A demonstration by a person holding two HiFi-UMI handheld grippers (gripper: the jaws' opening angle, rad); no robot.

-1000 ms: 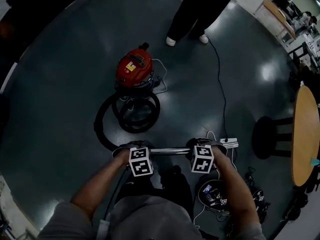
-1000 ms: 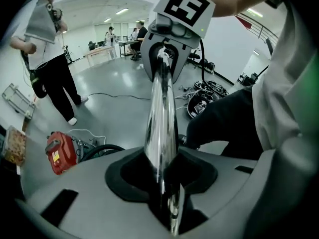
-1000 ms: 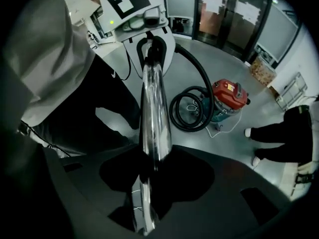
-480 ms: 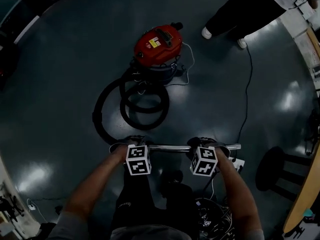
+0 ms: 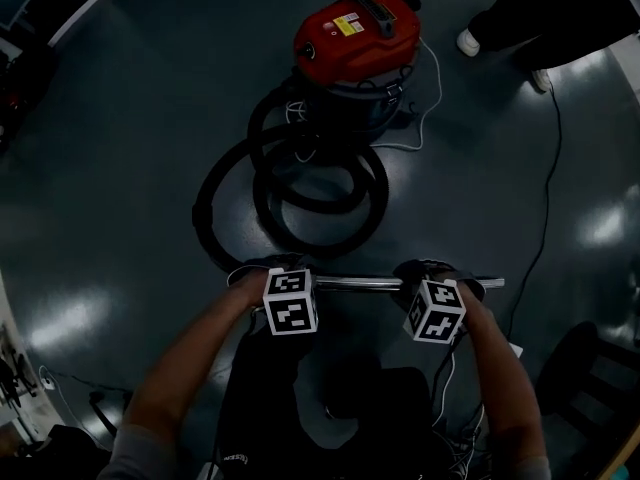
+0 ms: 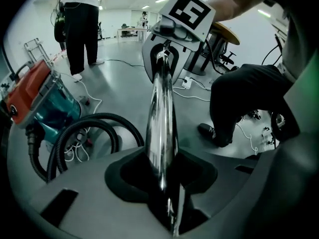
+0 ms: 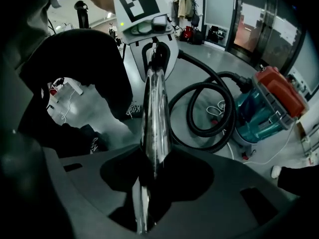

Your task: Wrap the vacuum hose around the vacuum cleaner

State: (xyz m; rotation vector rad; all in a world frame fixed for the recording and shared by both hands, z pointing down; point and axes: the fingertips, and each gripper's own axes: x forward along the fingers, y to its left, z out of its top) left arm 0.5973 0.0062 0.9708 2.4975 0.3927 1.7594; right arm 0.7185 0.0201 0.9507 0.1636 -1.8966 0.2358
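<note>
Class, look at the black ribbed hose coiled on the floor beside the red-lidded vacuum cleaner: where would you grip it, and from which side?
Probably the near arc of the black ribbed hose, from above. It lies flat on the floor, clear of the red-lidded vacuum cleaner, and its round section suits a pinch across it.

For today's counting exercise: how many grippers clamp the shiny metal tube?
2: the left gripper holds the metal tube near its left end, the right gripper nearer its right end.
</note>
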